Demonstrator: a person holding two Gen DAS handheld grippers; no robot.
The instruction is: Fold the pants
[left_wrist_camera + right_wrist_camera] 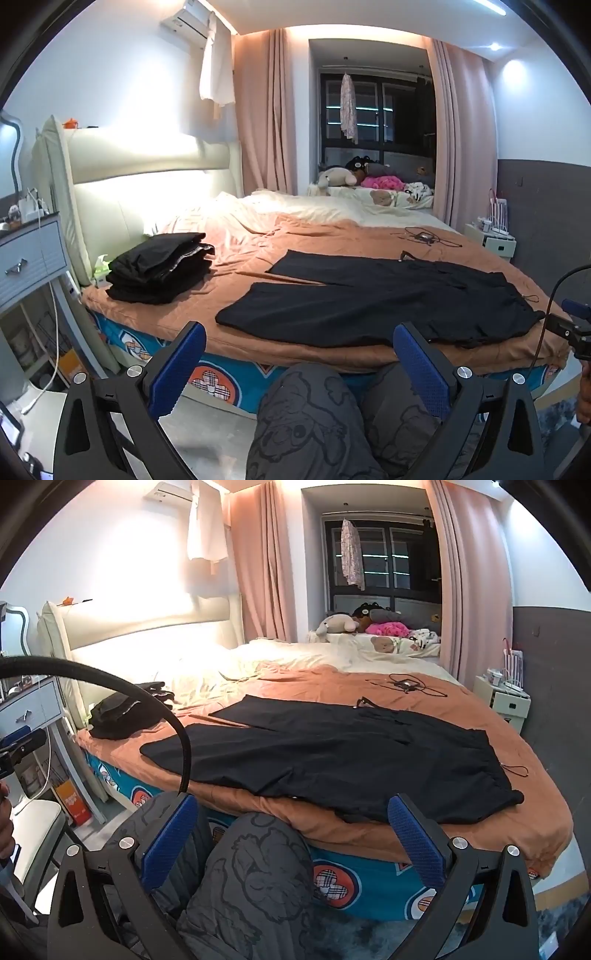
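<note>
While both tools hang short of the near edge of the bed [258, 350], the black pants [388, 302] lie spread flat on the orange-brown sheet along that edge, unfolded. Their two legs run toward the headboard end and the waistband sits toward the foot end, with a drawstring trailing off it. The left tool [299, 369] has its blue-padded jaws spread wide with nothing between them but the person's patterned knees [314, 413] below. The right tool [291, 842] is likewise spread wide and empty, just short of the waist end of the pants.

A stack of folded black clothes [159, 266] rests at the near corner by the headboard, well apart from the pants. A tangle of black cable [424, 236] lies farther back on the sheet. No readable writing or brand shows; the blue mattress side carries only a plaid emblem pattern [328, 882].
</note>
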